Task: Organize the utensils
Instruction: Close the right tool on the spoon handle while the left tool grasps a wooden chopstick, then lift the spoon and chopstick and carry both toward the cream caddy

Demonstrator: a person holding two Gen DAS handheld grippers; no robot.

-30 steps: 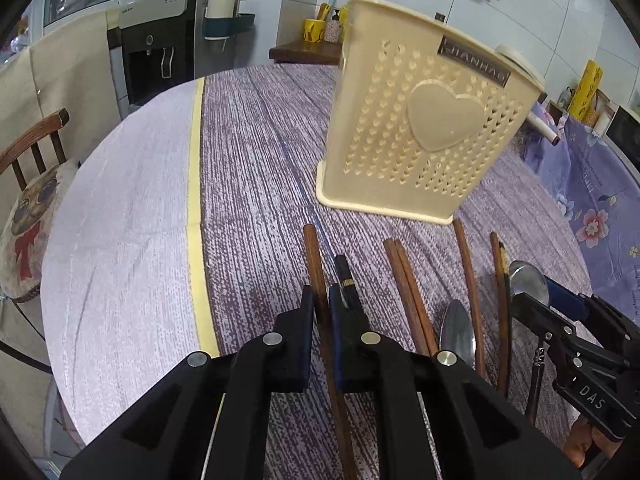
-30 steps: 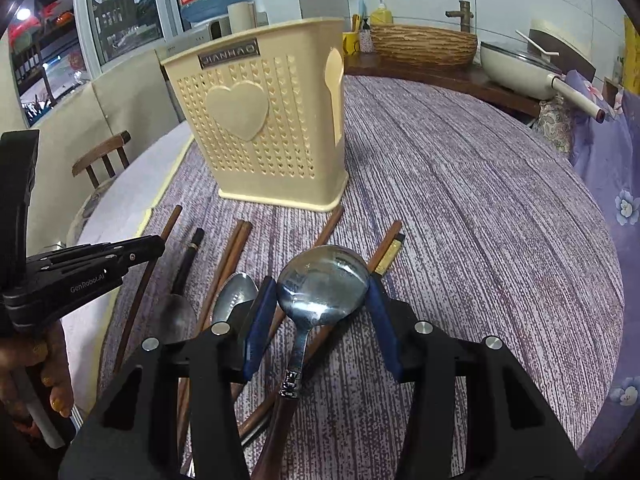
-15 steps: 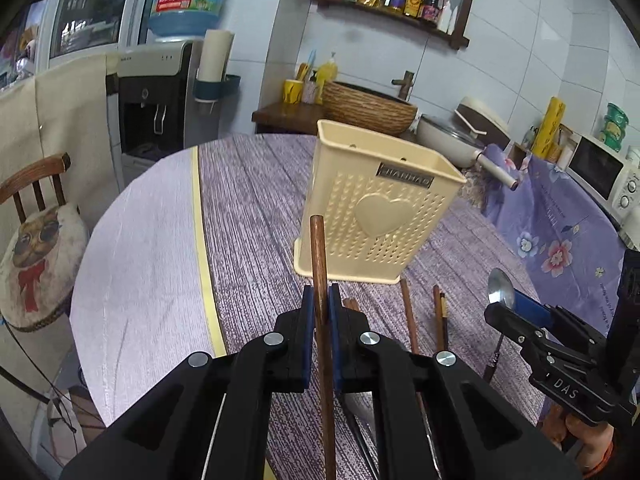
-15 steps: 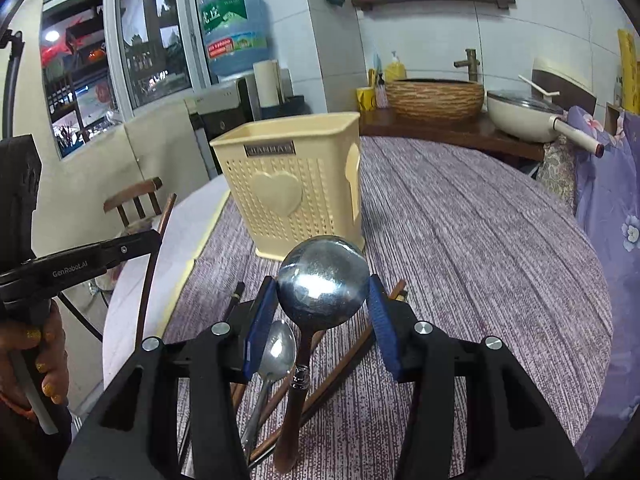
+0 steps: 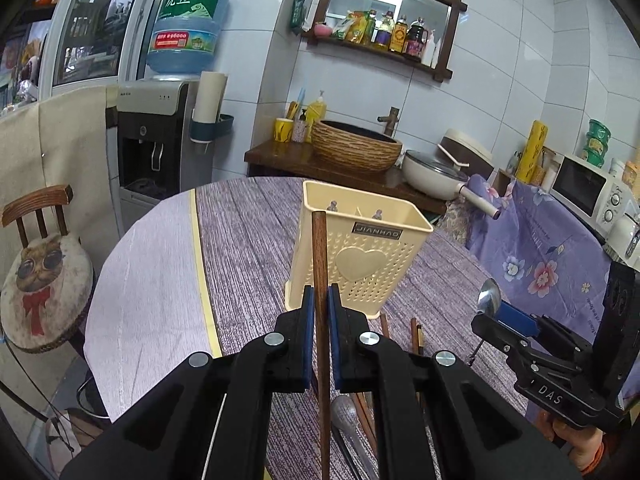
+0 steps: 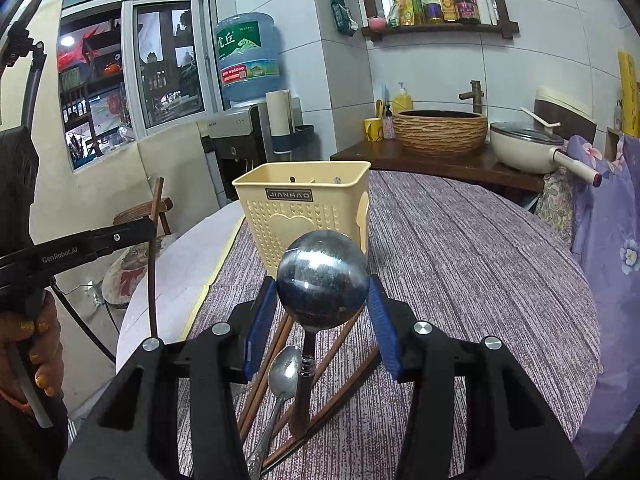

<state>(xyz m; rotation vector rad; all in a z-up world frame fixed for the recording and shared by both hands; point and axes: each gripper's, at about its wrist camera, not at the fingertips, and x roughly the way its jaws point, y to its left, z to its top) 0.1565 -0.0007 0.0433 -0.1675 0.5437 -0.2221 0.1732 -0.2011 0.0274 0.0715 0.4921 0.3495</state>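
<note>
My left gripper (image 5: 319, 300) is shut on a brown wooden chopstick (image 5: 320, 256) and holds it upright above the table, in front of the cream utensil holder (image 5: 360, 256). My right gripper (image 6: 322, 296) is shut on a steel ladle (image 6: 322, 280) at its round bowl and holds it raised, bowl up, handle hanging down. The holder (image 6: 304, 216) stands just behind the ladle. The left gripper and its chopstick (image 6: 152, 264) show at the left of the right wrist view. The right gripper with the ladle (image 5: 489, 296) shows at the right of the left wrist view.
Several chopsticks (image 6: 344, 344) and a steel spoon (image 6: 282, 376) lie on the purple-striped round table (image 6: 460, 264) below the grippers. A chair with a cat cushion (image 5: 40, 272) stands at the left. A counter with a woven basket (image 5: 356, 148) and a pot is behind the table.
Both grippers have risen well above the table. The left lifted the chopstick off the table. The right lifted the ladle, which now hangs clear of the other utensils.
</note>
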